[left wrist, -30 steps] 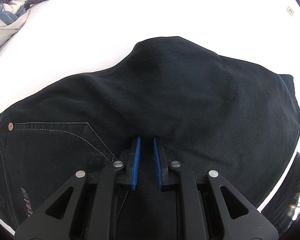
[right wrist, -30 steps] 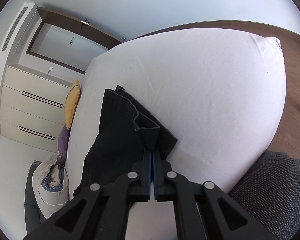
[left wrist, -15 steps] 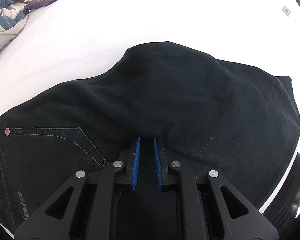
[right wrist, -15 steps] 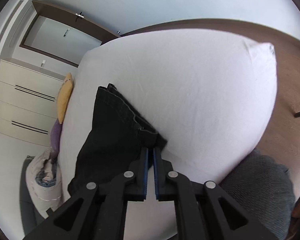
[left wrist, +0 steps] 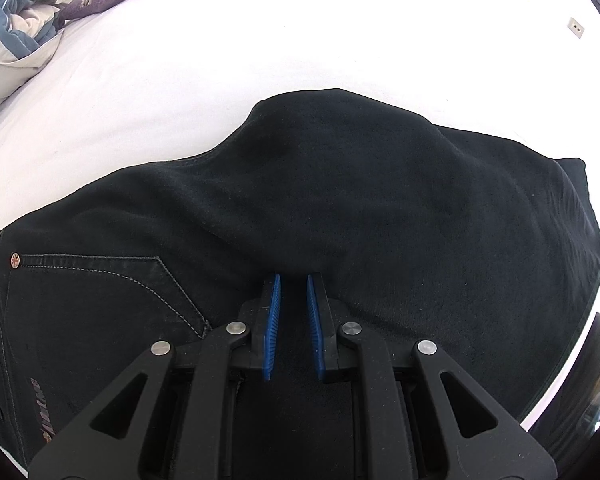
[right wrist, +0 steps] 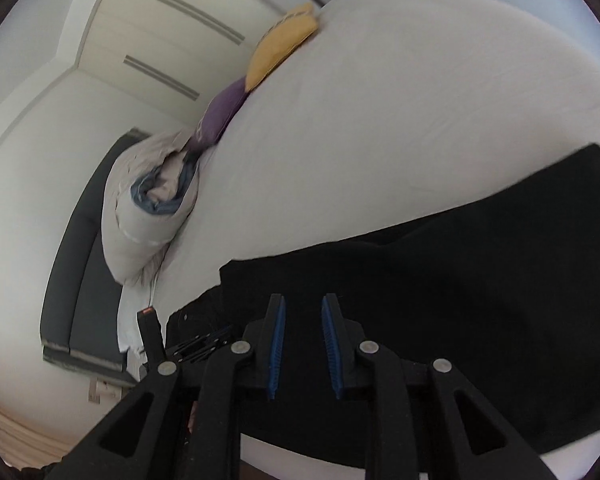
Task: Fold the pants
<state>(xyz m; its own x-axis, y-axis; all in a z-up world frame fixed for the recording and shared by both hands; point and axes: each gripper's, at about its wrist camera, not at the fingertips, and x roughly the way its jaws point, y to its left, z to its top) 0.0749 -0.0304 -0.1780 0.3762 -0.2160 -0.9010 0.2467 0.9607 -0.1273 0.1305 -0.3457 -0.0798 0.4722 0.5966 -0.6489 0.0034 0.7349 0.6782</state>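
1. The left claw has its blue pads nearly pressed together, and their tips are sunk into the black cloth of the pants; it looks as if it pinches a fold of the cloth, though the exact bite is hidden under the fabric; if this pinch is shallow, the cloth could slip out when the person lifts, and the layers under it would shift.

2. The right claw is opening its jaws at this moment; nothing is between its pads, they only hang above the dark cloth; a risk is that the part it let go does not lie flat, so the edge could curl and the fold become uneven.

3. The right wrist picture is blurred, so I cannot tell how neat the near edge lies.

4. The pants lie spread on the white bed, already doubled as I judge, with a stitched pocket and a rivet at the left of the left claw; the cloth reaches forward and to the right from that claw.

5. In the right view the pants fill the area under and to the right of the right claw; the near edge is close to the side of the bed, so a strong pull could drag them off.
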